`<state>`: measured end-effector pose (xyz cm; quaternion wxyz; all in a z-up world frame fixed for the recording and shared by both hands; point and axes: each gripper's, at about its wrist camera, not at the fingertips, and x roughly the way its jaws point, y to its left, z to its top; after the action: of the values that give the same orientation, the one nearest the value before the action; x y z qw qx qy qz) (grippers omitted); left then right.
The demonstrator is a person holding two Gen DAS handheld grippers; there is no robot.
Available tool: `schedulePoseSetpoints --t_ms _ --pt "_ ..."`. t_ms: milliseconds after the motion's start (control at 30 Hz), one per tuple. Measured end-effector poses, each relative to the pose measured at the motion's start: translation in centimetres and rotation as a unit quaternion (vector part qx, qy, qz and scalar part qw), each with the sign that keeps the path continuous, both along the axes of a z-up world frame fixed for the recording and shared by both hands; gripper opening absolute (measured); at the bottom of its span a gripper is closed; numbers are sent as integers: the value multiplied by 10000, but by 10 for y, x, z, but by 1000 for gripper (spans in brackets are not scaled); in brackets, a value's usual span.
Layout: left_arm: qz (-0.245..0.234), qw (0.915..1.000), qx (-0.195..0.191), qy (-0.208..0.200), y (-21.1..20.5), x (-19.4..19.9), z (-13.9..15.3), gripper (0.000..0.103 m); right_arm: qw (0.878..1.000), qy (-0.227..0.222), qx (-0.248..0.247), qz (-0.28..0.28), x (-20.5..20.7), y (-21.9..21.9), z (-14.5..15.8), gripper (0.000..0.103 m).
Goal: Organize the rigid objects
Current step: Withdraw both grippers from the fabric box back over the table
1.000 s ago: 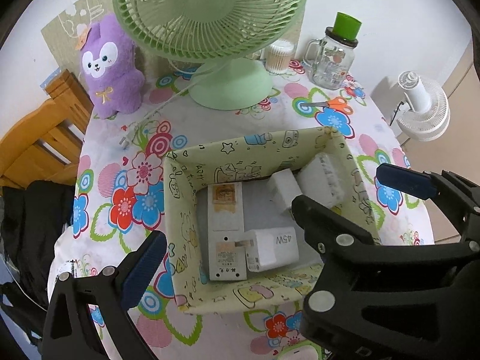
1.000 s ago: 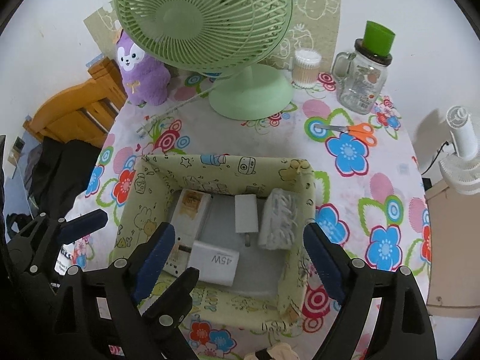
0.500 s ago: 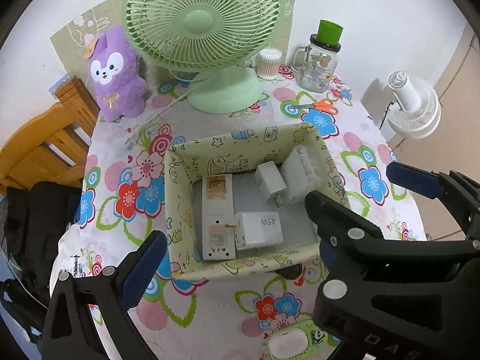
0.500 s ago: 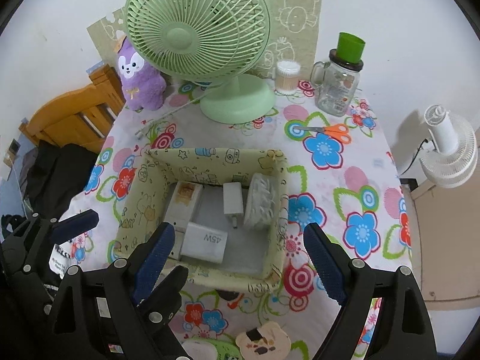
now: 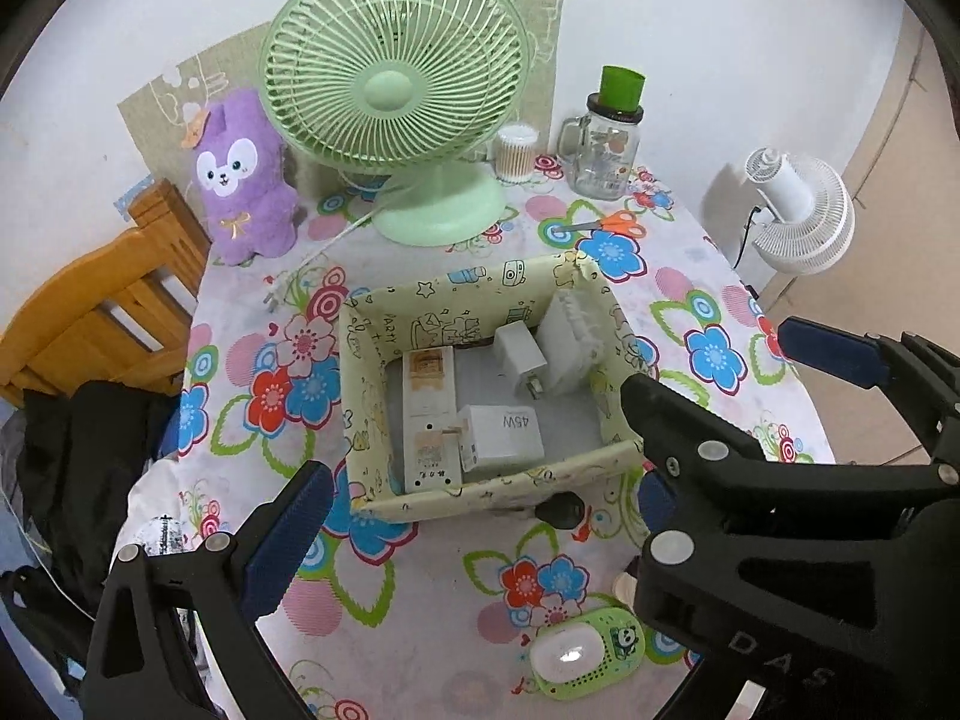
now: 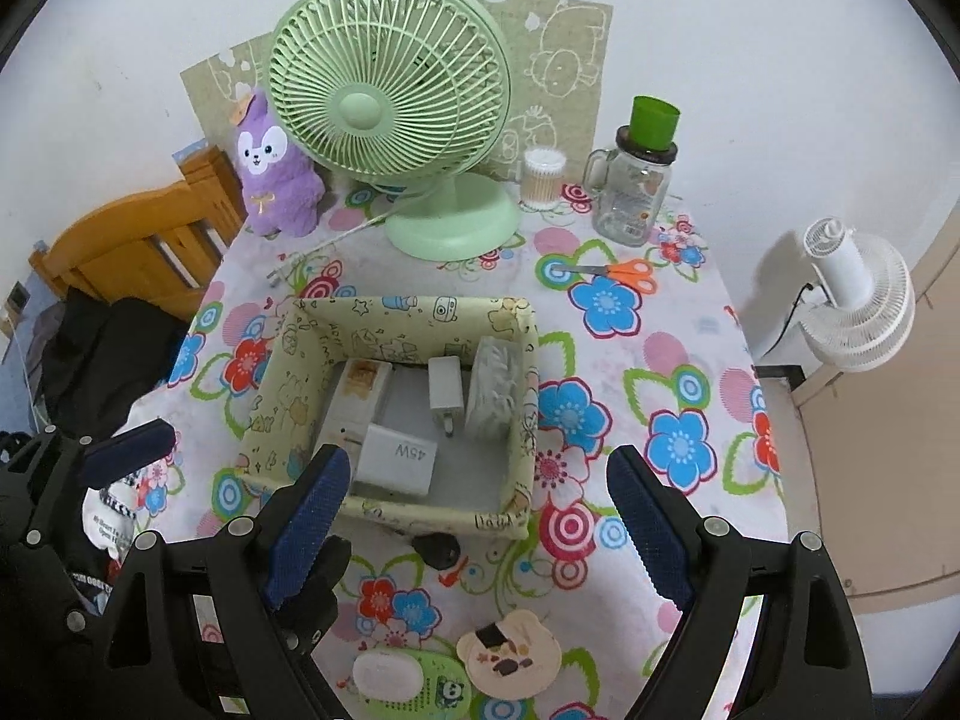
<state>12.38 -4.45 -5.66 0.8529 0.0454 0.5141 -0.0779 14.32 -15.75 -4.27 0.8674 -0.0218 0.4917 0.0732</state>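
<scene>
Hovering above the fabric storage box (image 6: pixel 393 306) — your right gripper (image 6: pixel 477 516) has fingers spread, empty. Left gripper (image 5: pixel 474 522) likewise — chargers (image 5: pixel 501 438) inside.

views: both cameras have pulled back, up and away from the yellow-green patterned fabric box (image 5: pixel 480 495), now smaller, mid-frame.
newly seen: green panda-printed gadget (image 5: pixel 591 654) and bear-shaped card (image 6: pixel 510 654) at bottom edge.

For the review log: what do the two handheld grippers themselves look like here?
Both are alike: the left gripper and right gripper have matte black angular plastic frames with round silver screw heads, and two long fingers faced with dark blue ribbed pads. Raised letters, "DAS", show on one black arm in the left wrist view. No cables, hands or sleeves are visible.
</scene>
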Motion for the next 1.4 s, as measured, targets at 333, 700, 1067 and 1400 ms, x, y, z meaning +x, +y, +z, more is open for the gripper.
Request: schedulePoseSetpoints --t_ms 333,700,1067,1400 --pt "-154 9997 79 -179 -3 -33 8 103 9996 -102 -41 -251 -35 -4 9 90" --pt "-315 9992 -20 -229 -7 -62 12 103 9989 -181 -160 -406 -70 -8 15 90" --pt "-276 9992 -243 -150 -18 -70 7 103 9993 -89 -55 -348 -77 -26 11 90" --pt "270 9991 -333 7 -25 -66 -5 103 9999 -57 -48 82 -69 -42 2 90"
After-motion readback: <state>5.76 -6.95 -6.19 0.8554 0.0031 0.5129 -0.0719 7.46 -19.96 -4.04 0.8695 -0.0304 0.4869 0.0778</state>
